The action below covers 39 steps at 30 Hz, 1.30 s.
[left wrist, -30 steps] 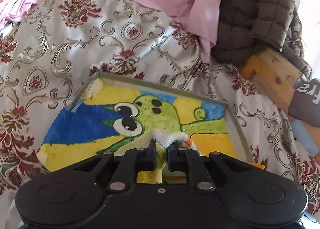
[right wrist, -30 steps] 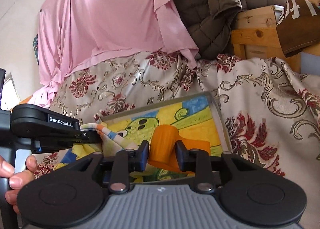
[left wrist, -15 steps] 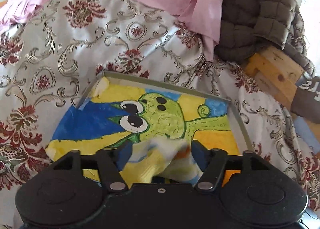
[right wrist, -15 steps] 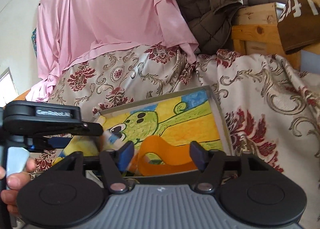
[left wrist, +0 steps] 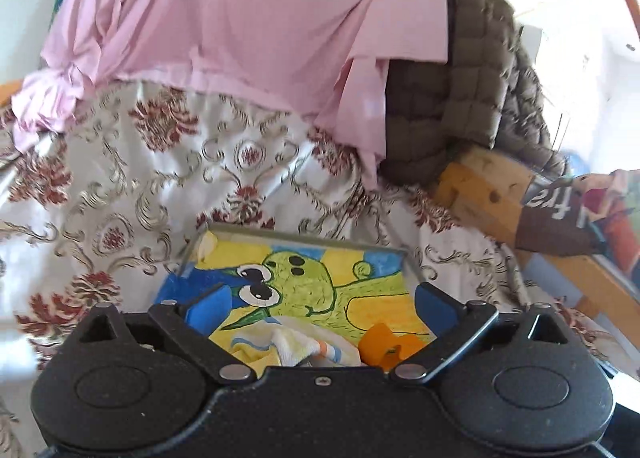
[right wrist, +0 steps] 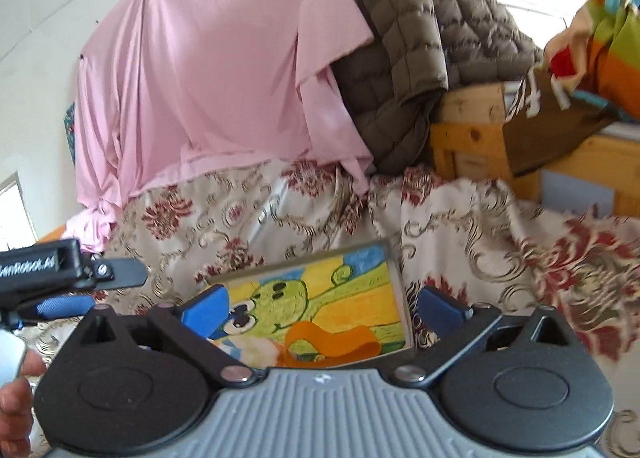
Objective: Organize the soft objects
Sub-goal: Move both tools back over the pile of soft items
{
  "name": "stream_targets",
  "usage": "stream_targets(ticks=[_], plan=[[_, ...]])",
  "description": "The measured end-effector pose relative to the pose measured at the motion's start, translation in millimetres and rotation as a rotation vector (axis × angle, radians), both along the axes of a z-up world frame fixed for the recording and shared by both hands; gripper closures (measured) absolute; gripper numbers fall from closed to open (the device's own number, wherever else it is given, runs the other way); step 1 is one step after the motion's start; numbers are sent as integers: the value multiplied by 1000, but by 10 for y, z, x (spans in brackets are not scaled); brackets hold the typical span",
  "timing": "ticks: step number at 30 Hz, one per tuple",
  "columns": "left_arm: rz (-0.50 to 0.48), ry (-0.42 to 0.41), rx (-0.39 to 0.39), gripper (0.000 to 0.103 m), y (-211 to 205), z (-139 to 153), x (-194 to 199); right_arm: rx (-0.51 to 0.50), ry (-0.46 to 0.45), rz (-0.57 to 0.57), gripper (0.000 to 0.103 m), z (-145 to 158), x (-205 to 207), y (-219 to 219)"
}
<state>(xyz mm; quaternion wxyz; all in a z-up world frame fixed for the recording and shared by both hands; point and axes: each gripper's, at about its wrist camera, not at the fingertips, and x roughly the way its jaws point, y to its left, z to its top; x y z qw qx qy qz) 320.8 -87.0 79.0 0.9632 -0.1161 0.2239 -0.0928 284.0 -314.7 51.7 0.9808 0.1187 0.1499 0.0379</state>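
A: Where are the soft things kept?

B: The striped cloth and the orange piece are laid side by side at the near end of the painted tray, so that both are gathered in one place on the patterned bedcover.

A: Is anything gripped?

B: Nothing. The jaws of the left gripper are spread wide above the cloth, and those of the right gripper are spread over the orange piece; each item is judged to be released and resting freely.
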Motion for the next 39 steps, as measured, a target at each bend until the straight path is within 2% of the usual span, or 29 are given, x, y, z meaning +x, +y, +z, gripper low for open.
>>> stream_targets(ticks=[8, 14, 18, 29, 39], plan=[[34, -68, 9, 1, 187, 185, -757, -11, -99, -11, 0, 268, -646, 69], [46, -86, 40, 1, 386, 149, -1288, -51, -145, 2, 0, 254, -1202, 226], [32, -67, 57, 1, 532, 46, -1608, -67, -153, 15, 0, 193, -1571, 332], [-57, -15, 133, 1, 784, -319, -2184, -86, -33, 22, 0, -100, -2230, 584], [-141, 59, 223, 1, 842, -706, -2382, -167, 76, 60, 0, -292, -2372, 827]])
